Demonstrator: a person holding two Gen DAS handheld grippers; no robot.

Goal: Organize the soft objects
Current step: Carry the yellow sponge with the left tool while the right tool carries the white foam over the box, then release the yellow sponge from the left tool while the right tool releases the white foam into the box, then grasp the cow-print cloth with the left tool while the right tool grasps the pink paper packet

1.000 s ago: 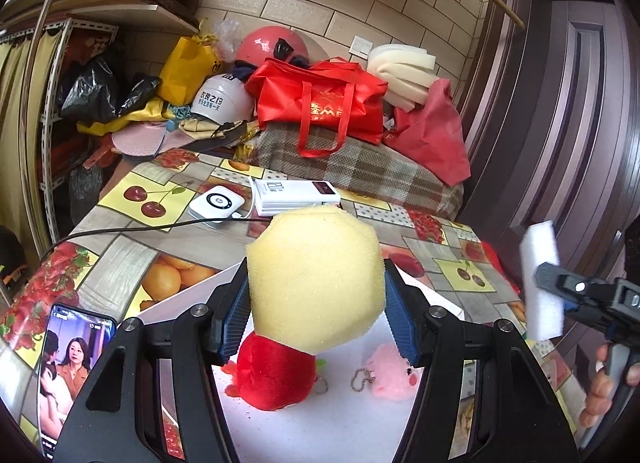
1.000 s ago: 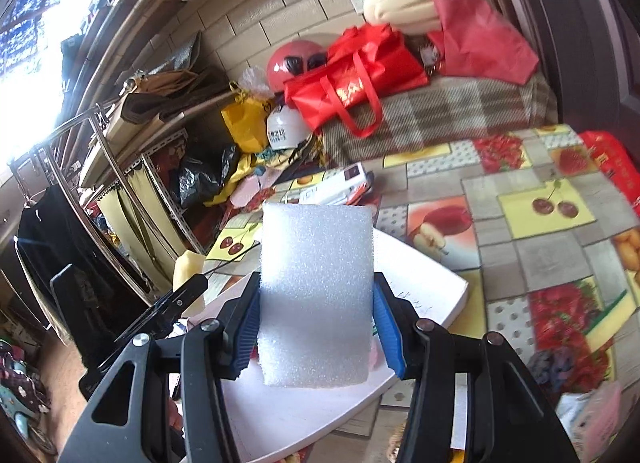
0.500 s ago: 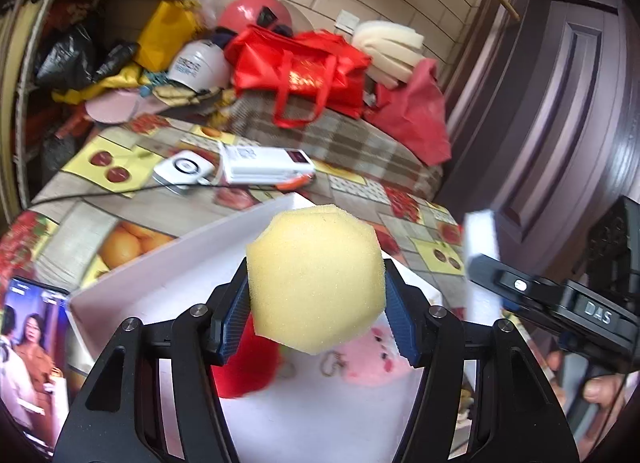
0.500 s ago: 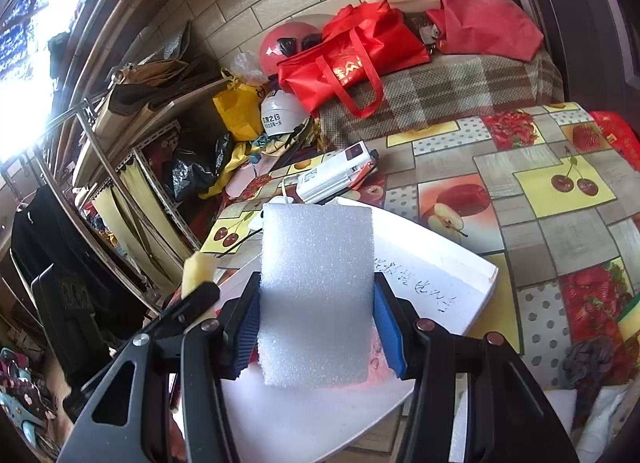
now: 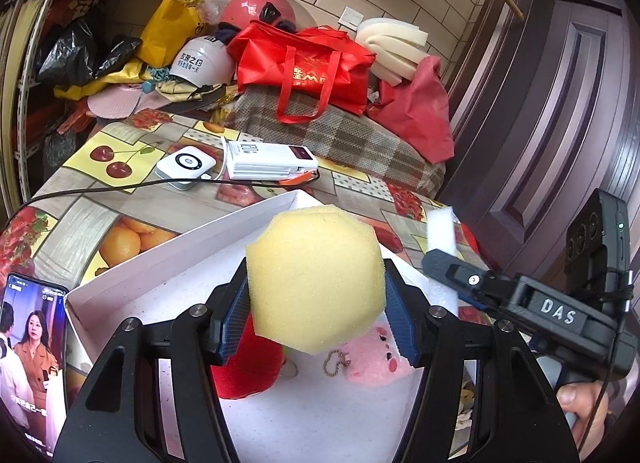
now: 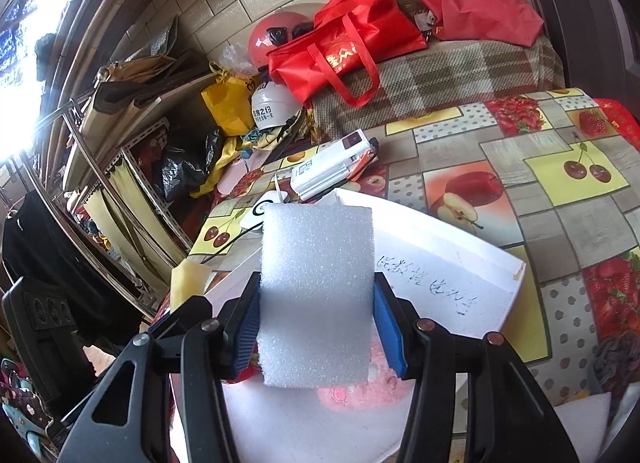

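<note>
My left gripper [image 5: 316,317] is shut on a yellow sponge [image 5: 316,279] and holds it above a white box [image 5: 180,259]. A red plush [image 5: 248,367] and a pink plush with a chain [image 5: 372,359] lie in the box under it. My right gripper [image 6: 316,327] is shut on a white foam block [image 6: 316,295] over the same box [image 6: 460,263]; the pink plush [image 6: 360,391] shows below. The right gripper [image 5: 452,275] also shows at the right of the left wrist view, with the foam block [image 5: 440,231] in it.
A phone playing video [image 5: 32,343] lies left of the box. A white charger [image 5: 186,167], a white power bank [image 5: 272,161] and a black cable [image 5: 100,189] lie behind the box on the fruit-print tablecloth [image 6: 560,191]. Red bags [image 5: 304,67] and helmets [image 5: 200,59] are piled beyond.
Both grippers have moved in over the white box with their loads held. The right gripper with the foam block has come closer to the left one.
</note>
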